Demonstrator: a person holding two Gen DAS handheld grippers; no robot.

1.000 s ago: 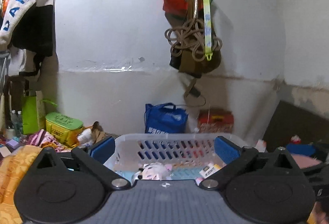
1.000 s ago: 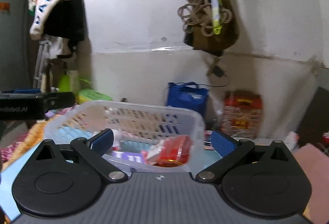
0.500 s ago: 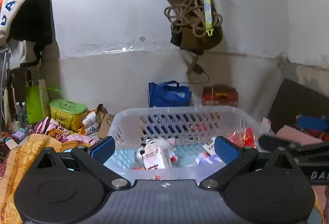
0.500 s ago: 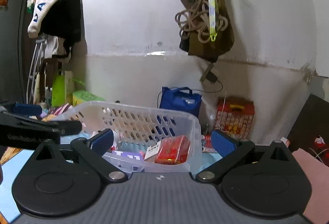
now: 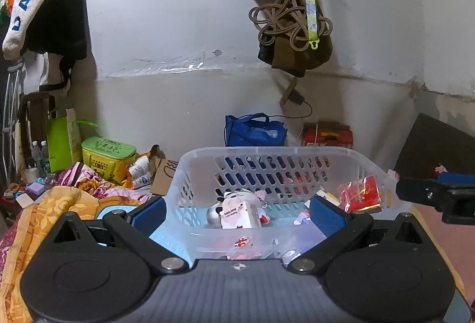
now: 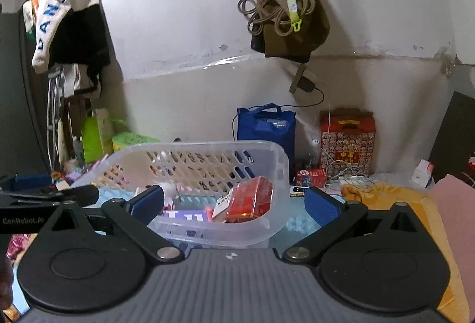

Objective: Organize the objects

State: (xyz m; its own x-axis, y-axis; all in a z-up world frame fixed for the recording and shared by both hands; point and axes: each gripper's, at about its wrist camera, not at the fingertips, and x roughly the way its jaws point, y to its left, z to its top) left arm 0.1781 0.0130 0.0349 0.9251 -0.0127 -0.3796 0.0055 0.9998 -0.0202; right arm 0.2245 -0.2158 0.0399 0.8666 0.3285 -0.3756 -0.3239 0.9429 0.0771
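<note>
Left tongs [image 5: 237, 211]: spread wide, empty; the blue pads straddled the near wall of the basket [image 5: 267, 152].
Right tongs [image 6: 234, 204]: spread wide, empty; the basket's near right corner sat between the pads.
Basket: a clear slotted plastic tub, dead ahead of both tongs and just beyond the fingertips. Its long axis ran left to right in the left view and angled away to the left in the right view.
Contents: a cow toy [image 5: 237, 205] near the middle; a red packet [image 6: 252, 198] leaning at the right end wall; a purple box [image 6: 185, 216] low beside it.
Nearer hand: by judgement, the left for the cow toy, the right for the red packet.
Surface: a light blue mat [image 6: 297, 225] lay under the basket; whether a bench or a bed carried it could not be told.
Edges: the basket rim stood above the contents, so any reach would have to go over it.
Open room: to the right, a strip of mat, then a pink sheet [image 6: 454, 204]; to the left, an orange blanket [image 5: 35, 213] crowded in.
Beyond: blue bag [image 6: 265, 124] and red carton [image 6: 347, 142] against the wall.
</note>
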